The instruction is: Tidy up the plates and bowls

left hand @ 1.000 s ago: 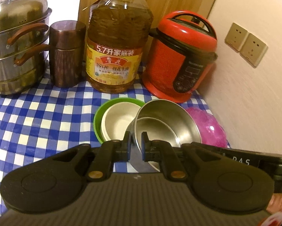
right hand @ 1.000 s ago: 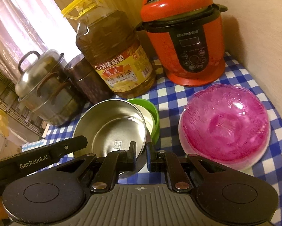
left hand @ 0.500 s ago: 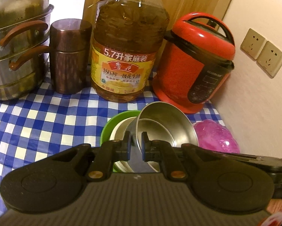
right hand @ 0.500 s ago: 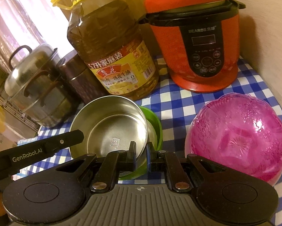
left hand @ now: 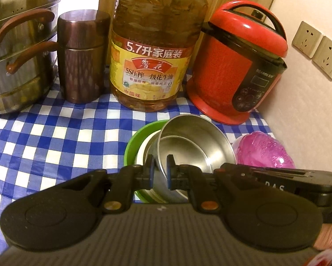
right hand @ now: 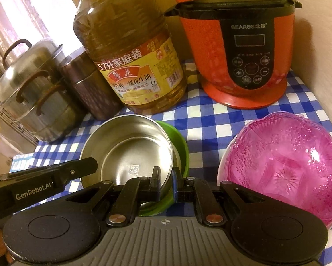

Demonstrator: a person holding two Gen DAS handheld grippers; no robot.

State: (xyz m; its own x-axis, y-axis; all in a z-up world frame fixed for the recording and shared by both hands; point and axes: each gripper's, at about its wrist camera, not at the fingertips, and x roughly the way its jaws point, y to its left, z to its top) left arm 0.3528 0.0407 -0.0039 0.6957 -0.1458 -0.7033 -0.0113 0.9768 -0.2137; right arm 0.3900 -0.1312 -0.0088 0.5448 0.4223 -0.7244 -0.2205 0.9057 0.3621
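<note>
Here, 2 claws, left (left hand: 159, 170), right (right hand: 166, 182), apparently pinching steel bowl (right hand: 130, 153) rim, tablecloth (left hand: 55, 133) free leftward

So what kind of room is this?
Most likely a home kitchen corner: a big bottle of cooking oil, a red electric pressure cooker and a stacked steel steamer pot stand on a blue checked tablecloth.

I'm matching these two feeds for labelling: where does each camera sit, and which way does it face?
Left wrist: sits on the left gripper, facing down at the steel bowl clamped by its rim; the right gripper's body crosses at right.
Right wrist: sits on the right gripper, its jaws on the same bowl's opposite rim; pink bowl beside, left gripper's body at left.
Shared: steel bowl, green bowl, oil bottle, red cooker.
</note>
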